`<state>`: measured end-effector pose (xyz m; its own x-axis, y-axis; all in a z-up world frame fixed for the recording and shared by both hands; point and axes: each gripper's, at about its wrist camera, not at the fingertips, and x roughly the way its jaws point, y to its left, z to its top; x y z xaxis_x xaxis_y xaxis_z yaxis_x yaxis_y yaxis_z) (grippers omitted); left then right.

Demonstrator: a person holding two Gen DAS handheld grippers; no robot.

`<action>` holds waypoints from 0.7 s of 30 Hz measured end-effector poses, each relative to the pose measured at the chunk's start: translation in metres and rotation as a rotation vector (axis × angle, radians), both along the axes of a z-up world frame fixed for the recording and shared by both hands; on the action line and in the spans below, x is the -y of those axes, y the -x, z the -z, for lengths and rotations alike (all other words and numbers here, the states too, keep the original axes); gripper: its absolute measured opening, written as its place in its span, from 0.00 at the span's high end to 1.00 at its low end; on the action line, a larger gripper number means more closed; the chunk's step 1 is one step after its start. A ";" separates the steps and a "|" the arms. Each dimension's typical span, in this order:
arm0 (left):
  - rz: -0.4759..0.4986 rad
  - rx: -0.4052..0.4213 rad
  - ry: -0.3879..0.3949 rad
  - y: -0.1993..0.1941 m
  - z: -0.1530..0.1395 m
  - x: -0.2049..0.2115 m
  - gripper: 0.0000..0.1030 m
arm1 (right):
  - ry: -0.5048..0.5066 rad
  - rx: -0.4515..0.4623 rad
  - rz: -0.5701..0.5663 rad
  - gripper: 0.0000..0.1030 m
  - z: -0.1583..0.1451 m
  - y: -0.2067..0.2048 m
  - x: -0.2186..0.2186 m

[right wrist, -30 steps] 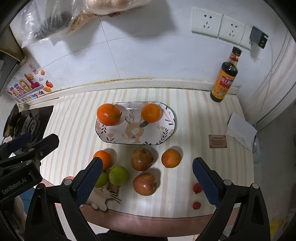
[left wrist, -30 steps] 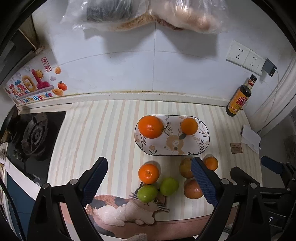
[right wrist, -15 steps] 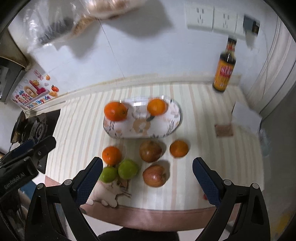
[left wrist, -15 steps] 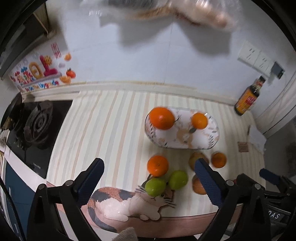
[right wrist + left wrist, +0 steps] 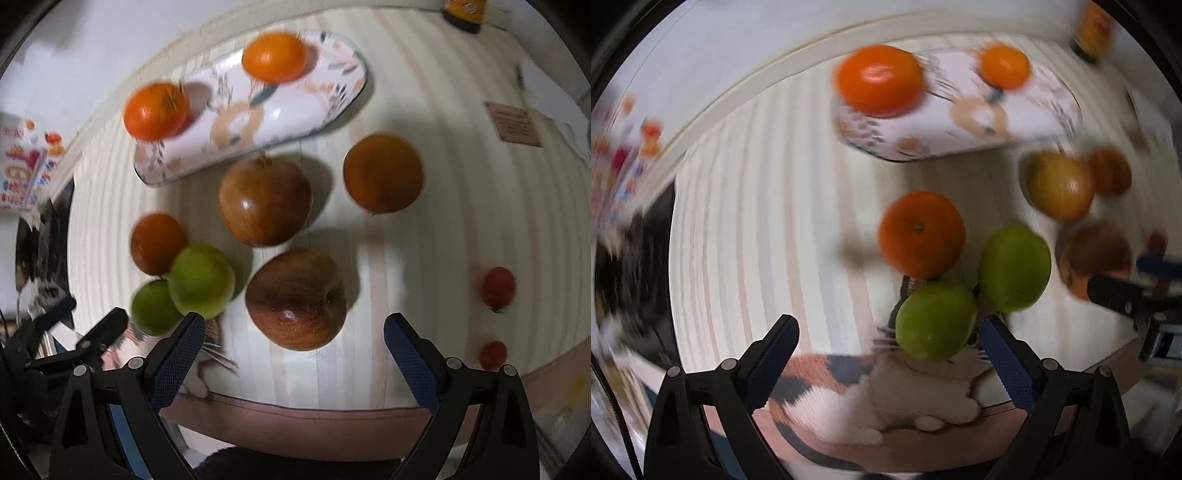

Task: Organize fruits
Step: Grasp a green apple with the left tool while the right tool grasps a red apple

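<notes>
Both tongs gape empty: left gripper low-centre by a green apple, right gripper under a red apple; oranges sit on the plate upper left.

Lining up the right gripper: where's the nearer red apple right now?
In the right wrist view, the nearer red apple lies on the striped counter between the open fingers, right of the green fruit.
</notes>
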<state>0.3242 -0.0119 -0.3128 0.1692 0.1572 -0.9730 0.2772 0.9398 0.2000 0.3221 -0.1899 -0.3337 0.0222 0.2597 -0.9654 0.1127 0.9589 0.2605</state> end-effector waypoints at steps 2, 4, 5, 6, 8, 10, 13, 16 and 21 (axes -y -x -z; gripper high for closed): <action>0.081 -0.013 -0.033 0.001 0.009 0.011 0.03 | 0.008 -0.009 -0.018 0.04 0.008 -0.001 -0.002; 0.148 -0.035 -0.051 0.001 0.018 0.021 0.03 | 0.012 -0.010 -0.031 0.07 0.014 -0.003 -0.004; 0.182 -0.048 -0.058 0.002 0.023 0.026 0.03 | 0.014 -0.009 -0.036 0.11 0.017 -0.004 -0.005; 0.213 -0.056 -0.063 0.003 0.028 0.031 0.05 | 0.013 -0.010 -0.044 0.17 0.020 -0.005 -0.007; 0.249 -0.066 -0.054 0.006 0.033 0.038 0.09 | 0.013 -0.015 -0.061 0.30 0.026 -0.005 -0.010; 0.270 -0.052 -0.035 0.010 0.035 0.041 0.38 | 0.014 -0.004 -0.075 0.31 0.028 -0.004 -0.012; 0.254 -0.026 -0.055 0.014 0.038 0.040 0.51 | 0.019 0.005 -0.098 0.31 0.029 0.002 -0.016; 0.153 -0.045 -0.007 0.010 0.031 0.029 0.51 | 0.011 -0.020 -0.107 0.31 0.031 0.012 -0.016; -0.104 -0.096 0.132 0.014 0.020 -0.005 0.52 | 0.002 -0.046 -0.121 0.31 0.033 0.032 -0.013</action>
<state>0.3100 -0.0068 -0.3328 0.0638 0.0391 -0.9972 0.1890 0.9807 0.0505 0.2898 -0.1772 -0.3671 -0.0539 0.2561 -0.9651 0.0083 0.9666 0.2560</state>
